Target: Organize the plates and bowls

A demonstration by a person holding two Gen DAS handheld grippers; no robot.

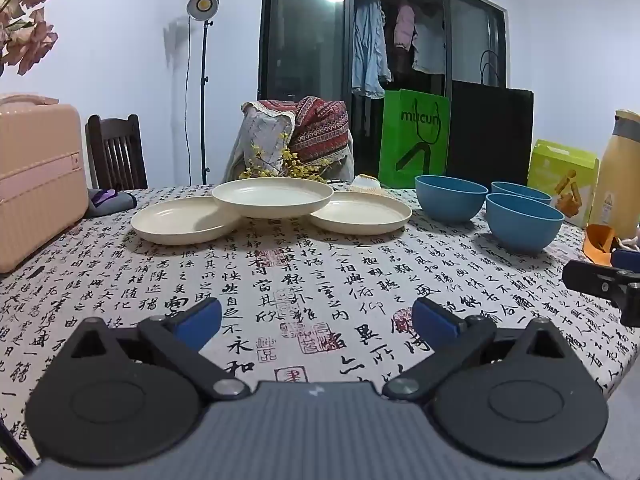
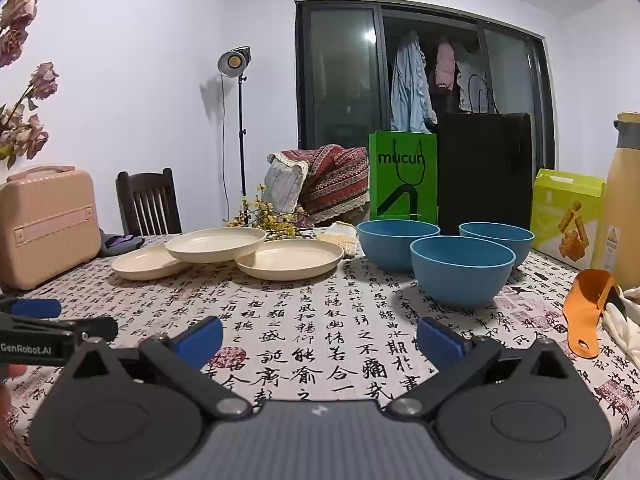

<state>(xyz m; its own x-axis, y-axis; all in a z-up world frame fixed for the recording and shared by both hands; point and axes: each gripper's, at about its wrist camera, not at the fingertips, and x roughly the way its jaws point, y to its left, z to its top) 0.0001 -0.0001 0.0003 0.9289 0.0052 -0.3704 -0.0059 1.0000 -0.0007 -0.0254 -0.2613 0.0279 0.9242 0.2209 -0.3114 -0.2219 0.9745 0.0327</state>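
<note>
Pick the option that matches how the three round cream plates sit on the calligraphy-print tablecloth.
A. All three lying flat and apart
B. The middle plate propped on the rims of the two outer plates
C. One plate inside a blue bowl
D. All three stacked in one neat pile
B: the middle round cream plate is raised, bridging the left cream plate and the right cream plate, which lie on the calligraphy-print tablecloth.

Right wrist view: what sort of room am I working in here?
Most likely a home dining room: a table under a calligraphy-print cloth, a wooden chair pulled up to it, and clothes hanging behind the dark glass doors.
</note>
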